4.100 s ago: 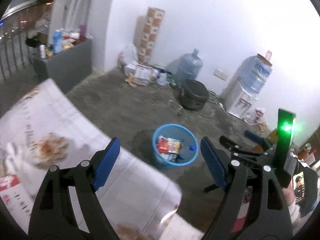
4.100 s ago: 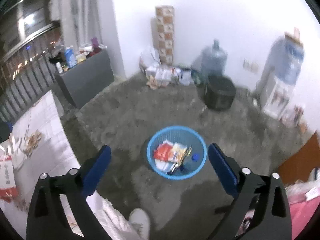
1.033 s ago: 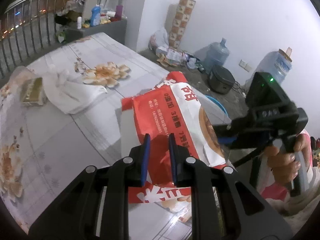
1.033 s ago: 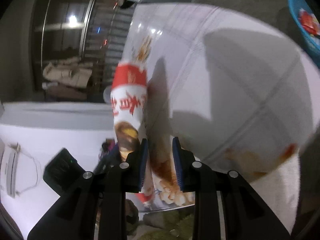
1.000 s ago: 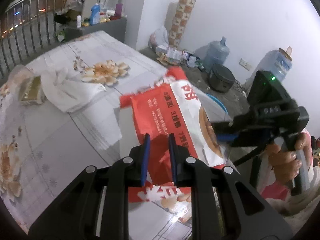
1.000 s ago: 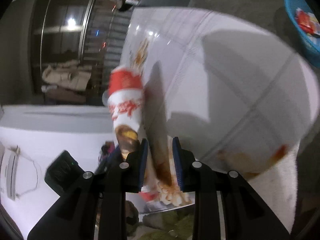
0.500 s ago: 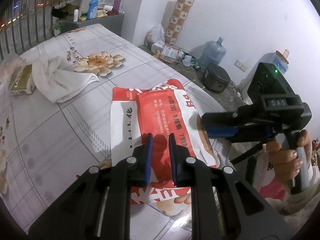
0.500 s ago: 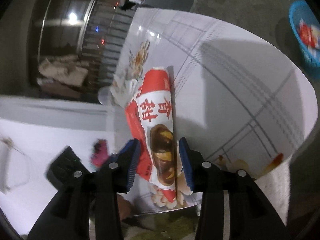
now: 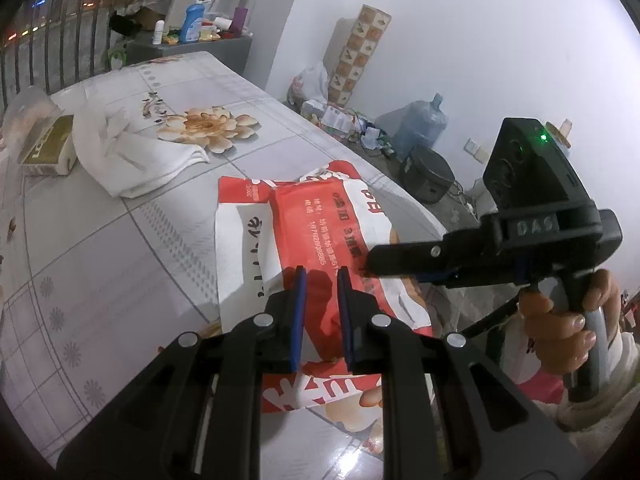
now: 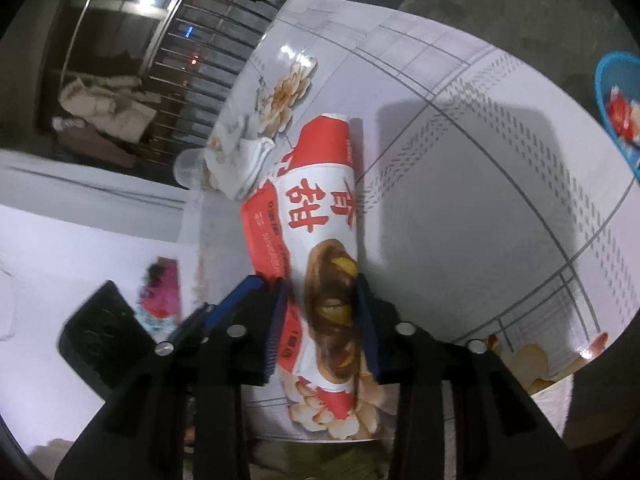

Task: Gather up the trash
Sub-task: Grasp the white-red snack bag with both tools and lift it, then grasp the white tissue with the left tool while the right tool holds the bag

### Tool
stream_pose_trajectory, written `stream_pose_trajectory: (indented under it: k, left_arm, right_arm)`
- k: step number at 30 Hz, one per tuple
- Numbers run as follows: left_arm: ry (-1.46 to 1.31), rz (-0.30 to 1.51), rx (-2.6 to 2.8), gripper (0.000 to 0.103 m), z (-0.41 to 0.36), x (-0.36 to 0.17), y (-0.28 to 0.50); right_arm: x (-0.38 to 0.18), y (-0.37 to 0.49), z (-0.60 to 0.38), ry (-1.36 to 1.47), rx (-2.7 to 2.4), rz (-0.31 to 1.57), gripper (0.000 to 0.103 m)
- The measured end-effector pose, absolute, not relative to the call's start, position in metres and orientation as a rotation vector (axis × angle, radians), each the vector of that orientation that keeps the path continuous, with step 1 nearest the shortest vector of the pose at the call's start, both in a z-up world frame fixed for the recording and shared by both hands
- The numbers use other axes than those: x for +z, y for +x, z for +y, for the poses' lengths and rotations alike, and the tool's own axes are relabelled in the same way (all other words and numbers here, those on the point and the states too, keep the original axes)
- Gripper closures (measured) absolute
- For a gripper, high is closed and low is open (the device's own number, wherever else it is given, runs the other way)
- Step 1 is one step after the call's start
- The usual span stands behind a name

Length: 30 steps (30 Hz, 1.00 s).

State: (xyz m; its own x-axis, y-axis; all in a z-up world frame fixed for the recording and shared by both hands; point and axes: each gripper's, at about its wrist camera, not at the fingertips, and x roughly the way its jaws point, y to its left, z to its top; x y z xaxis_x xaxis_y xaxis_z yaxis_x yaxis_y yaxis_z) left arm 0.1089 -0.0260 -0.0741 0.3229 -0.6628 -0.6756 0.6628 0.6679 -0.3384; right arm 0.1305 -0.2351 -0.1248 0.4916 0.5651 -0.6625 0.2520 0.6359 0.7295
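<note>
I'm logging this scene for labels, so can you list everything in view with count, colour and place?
bag: one, red and white, on the table, folded, between both tools
table: one, white floral cloth
towel: one, white, left of bag
box: one, gold, far left on table
bin: one, blue, on floor, trash inside
water jugs: two, bluish, by the wall
cooker: one, black, on floor
shelf: one, grey, bottles on top
left tool: black and blue, clamped on bag
right tool: black and blue, straddling bag, jaws just closing
hand: one, gripping right tool
</note>
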Motion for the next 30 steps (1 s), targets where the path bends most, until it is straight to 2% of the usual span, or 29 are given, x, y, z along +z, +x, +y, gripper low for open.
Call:
stream_pose_trajectory:
  k: [6, 12, 17, 19, 27, 29, 30]
  left_arm:
    - [-0.066, 0.914, -0.878, 0.088, -0.017, -0.07, 0.119]
    - [-0.116, 0.901, -0.709, 0.085, 0.009, -0.061, 0.151]
    - [-0.181, 0.927, -0.501, 0.063, 0.033, -0.061, 0.192]
    - [-0.208, 0.94, -0.442, 0.061, 0.039, -0.063, 0.209]
    - [-0.197, 0.959, -0.33, 0.062, 0.027, -0.076, 0.249]
    - [-0.177, 0.946, -0.305, 0.077, 0.022, -0.078, 0.25]
    - [-0.162, 0.943, -0.306, 0.08, 0.019, -0.078, 0.25]
  right_arm:
    - [-0.124, 0.133, -0.235, 0.901, 0.236, 1.051, 0.08]
    - [-0.117, 0.141, -0.241, 0.847, 0.198, 1.021, 0.081]
    - [-0.115, 0.146, -0.247, 0.83, 0.169, 1.0, 0.081]
    - [-0.115, 0.147, -0.25, 0.829, 0.163, 0.993, 0.081]
    - [-0.115, 0.141, -0.259, 0.845, 0.145, 0.974, 0.081]
    - [-0.114, 0.138, -0.26, 0.85, 0.143, 0.969, 0.081]
    - [-0.114, 0.136, -0.26, 0.854, 0.146, 0.964, 0.081]
